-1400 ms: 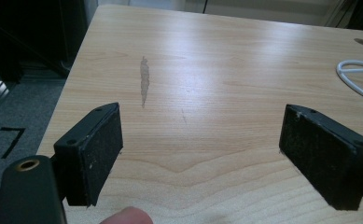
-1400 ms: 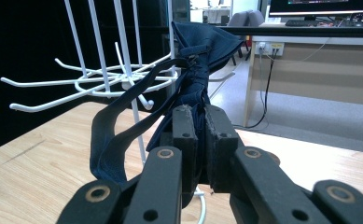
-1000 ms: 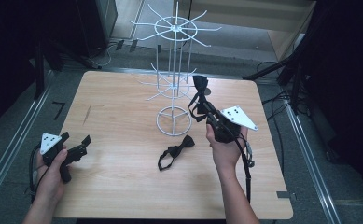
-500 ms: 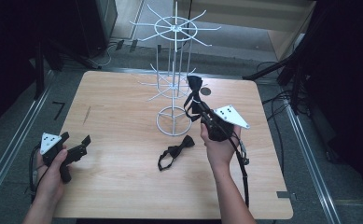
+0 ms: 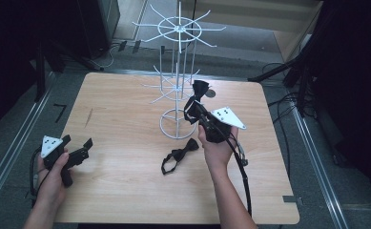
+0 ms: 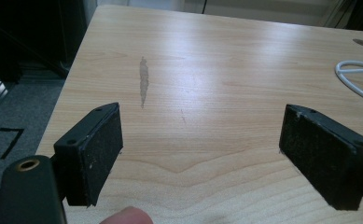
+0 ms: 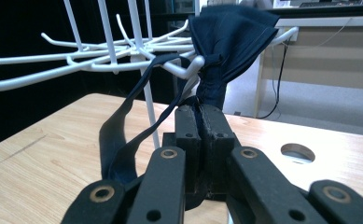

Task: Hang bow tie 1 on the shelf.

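Observation:
A white wire display rack (image 5: 177, 71) stands at the table's far middle. My right gripper (image 5: 196, 107) is shut on a dark bow tie (image 5: 200, 90), held up against the rack's lower hooks. In the right gripper view the dark bow tie (image 7: 226, 42) rises from the closed jaws, and its strap (image 7: 123, 126) loops over a white hook (image 7: 188, 70). A second black bow tie (image 5: 178, 155) lies flat on the table in front of the rack's base. My left gripper (image 5: 78, 143) rests low at the near left, open over bare wood (image 6: 198, 135).
The rack's ring base (image 5: 176, 124) sits on the wooden table (image 5: 126, 105); its edge (image 6: 356, 77) shows at right in the left gripper view. A round cable hole (image 7: 298, 151) lies right of my right gripper. Cables (image 5: 283, 105) run on the floor at right.
My right gripper has carried the bow tie left and slightly forward toward the rack's lower hooks. The left gripper and the tie on the table have stayed put.

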`<action>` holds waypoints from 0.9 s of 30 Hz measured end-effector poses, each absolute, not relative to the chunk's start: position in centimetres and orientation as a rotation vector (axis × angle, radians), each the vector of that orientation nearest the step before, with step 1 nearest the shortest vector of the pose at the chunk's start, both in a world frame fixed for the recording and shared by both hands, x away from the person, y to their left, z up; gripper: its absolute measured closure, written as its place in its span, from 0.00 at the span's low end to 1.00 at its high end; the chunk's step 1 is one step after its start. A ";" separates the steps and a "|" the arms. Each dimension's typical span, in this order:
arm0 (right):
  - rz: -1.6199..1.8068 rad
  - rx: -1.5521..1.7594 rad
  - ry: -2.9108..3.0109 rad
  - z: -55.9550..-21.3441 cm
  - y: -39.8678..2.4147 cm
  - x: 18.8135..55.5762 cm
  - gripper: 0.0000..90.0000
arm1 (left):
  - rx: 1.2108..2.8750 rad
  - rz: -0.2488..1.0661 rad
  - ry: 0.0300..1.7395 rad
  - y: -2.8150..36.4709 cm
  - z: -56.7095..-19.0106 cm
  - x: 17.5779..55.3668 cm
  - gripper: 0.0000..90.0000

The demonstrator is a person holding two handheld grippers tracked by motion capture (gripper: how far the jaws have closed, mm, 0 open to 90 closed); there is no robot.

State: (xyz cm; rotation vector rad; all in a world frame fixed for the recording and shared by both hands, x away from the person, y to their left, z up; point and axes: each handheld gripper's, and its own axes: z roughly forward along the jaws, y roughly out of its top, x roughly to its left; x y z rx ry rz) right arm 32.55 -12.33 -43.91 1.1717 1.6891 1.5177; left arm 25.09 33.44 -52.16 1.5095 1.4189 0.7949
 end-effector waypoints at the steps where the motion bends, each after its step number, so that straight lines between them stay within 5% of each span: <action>1: 1.518 1.172 1.689 -43.9 -12.3 32.6 0.98 | 1.510 0.795 1.419 33.4 -52.2 25.1 0.15; 16: 1.497 1.236 1.742 -46.2 -12.7 32.7 0.94 | 1.510 0.795 1.419 33.4 -52.2 25.1 0.15; 27: 1.498 1.236 1.766 -47.2 -13.0 31.9 0.75 | 1.508 0.797 1.418 33.4 -52.2 25.1 0.15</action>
